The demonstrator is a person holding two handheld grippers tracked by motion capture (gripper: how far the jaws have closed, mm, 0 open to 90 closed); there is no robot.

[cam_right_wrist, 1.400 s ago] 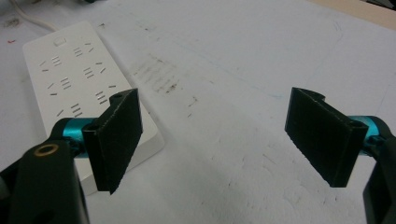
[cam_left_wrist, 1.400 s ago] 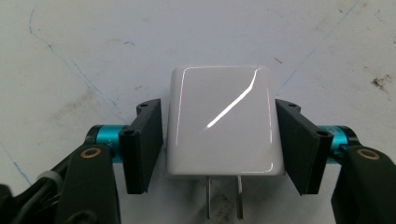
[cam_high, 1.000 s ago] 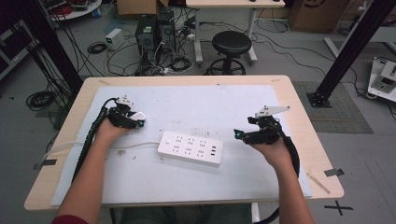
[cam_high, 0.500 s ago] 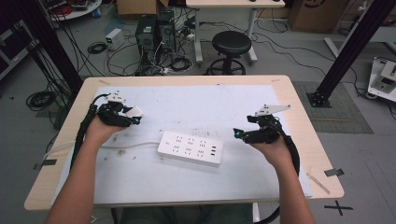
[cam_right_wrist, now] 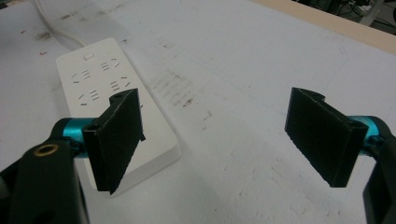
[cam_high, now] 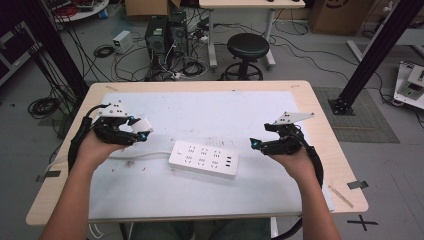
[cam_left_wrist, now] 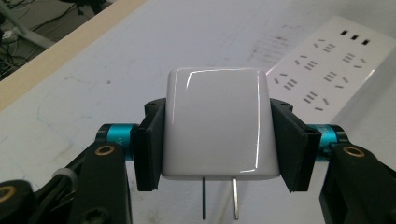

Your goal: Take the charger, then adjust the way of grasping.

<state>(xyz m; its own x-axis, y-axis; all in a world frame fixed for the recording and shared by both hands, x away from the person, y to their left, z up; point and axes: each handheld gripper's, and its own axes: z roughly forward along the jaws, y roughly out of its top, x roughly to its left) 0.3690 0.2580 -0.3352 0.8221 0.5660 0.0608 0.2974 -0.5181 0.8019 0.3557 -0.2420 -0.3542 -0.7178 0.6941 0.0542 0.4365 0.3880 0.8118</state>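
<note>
A white power strip point(cam_high: 202, 159) lies flat in the middle of the white mat, its cord running off to the left; it also appears as the power strip point(cam_left_wrist: 327, 74) and the power strip point(cam_right_wrist: 112, 102) in the two gripper views. My left gripper point(cam_high: 141, 129) is held above the mat to the strip's left, shut on a glossy white plug adapter point(cam_left_wrist: 218, 123) whose two metal prongs point down. The adapter point(cam_high: 142, 124) shows at the jaw tips in the high view. My right gripper point(cam_high: 256, 144) hovers just right of the strip, open, with nothing between its pads point(cam_right_wrist: 116, 140).
The white mat covers a wooden table point(cam_high: 320, 115) with bare wood along the edges. Behind the table on the floor stand a black stool point(cam_high: 247, 47), computer boxes point(cam_high: 165, 32) and tangled cables. A black frame post point(cam_high: 372, 55) rises at the right.
My left gripper has risen off the mat with the white adapter and moved slightly right toward the strip. The right gripper and the power strip have stayed put.
</note>
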